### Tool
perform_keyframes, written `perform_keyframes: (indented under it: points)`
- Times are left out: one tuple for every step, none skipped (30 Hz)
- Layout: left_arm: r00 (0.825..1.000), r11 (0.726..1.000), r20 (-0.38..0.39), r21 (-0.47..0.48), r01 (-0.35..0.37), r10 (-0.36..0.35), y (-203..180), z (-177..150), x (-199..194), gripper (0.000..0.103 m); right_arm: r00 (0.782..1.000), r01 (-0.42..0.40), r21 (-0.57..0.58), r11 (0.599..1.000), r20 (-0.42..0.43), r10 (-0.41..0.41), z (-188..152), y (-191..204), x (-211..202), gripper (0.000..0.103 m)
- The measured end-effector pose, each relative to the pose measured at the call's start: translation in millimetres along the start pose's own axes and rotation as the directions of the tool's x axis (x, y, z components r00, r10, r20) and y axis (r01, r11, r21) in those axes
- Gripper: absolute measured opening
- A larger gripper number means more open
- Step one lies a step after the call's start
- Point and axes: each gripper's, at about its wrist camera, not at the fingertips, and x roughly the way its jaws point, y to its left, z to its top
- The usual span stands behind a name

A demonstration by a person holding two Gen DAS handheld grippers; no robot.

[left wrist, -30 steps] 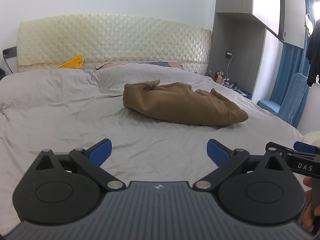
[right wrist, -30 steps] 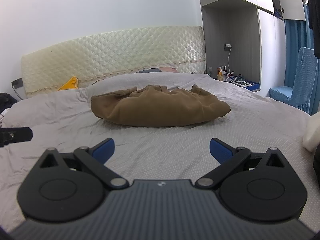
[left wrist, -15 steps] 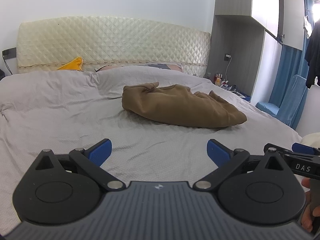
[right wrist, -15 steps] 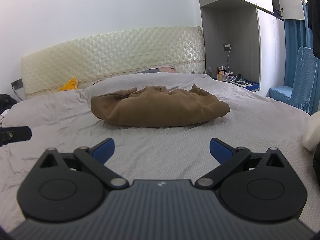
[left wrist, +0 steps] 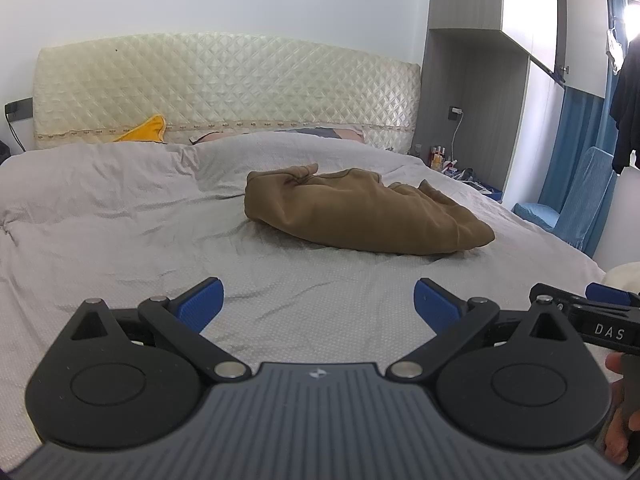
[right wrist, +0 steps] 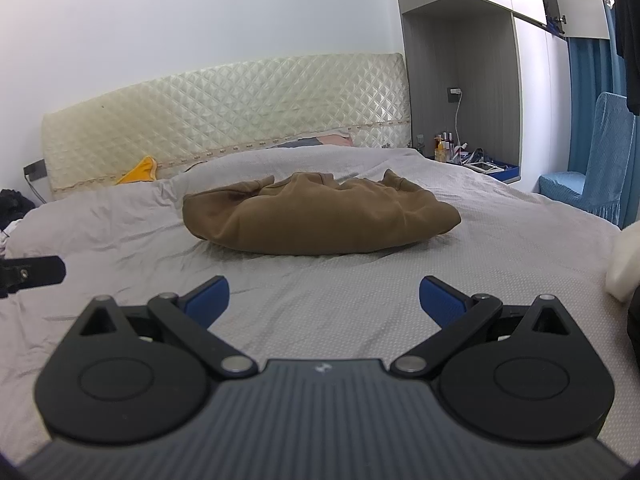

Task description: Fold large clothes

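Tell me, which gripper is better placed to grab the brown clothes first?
Probably the right gripper: the brown garment lies straight ahead of it, while for the left gripper it sits off to the right. Both are open and apart from it.

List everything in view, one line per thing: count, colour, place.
brown garment: 1, brown, crumpled in a heap mid-bed
bed cover: 1, grey, wrinkled, spread over the bed
headboard: 1, cream, quilted, against the wall
yellow cloth: 1, yellow, at the headboard's foot, left
pillow: 1, pink and grey, partly under the cover
bedside clutter: several bottles and items, right of the bed
chair: 1, blue cover, far right
curtain: 1, blue, behind the chair
left gripper: 1, black with blue pads, open, empty
right gripper: 1, black with blue pads, open, empty
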Motion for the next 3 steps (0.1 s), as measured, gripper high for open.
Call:
perform_keyframes:
  points:
    - [1.000,1.000,0.004,-0.001,0.001,-0.001,0.3,0.0,-0.2,0.103,1.000,0.001,0.000,1.000,0.000,-0.001,0.1,-0.1,0.2,0.103]
    - [1.000,1.000,0.006,-0.002,0.003,-0.003,0.4,-0.4,0.0,0.103,1.000,0.001,0.000,1.000,0.001,-0.001,0.0,-0.1,0.7,0.103]
    - [1.000,1.000,0.006,-0.002,0.006,-0.006,0.5,-0.7,0.4,0.103,1.000,0.001,0.000,1.000,0.001,-0.001,-0.2,0.3,1.2,0.103]
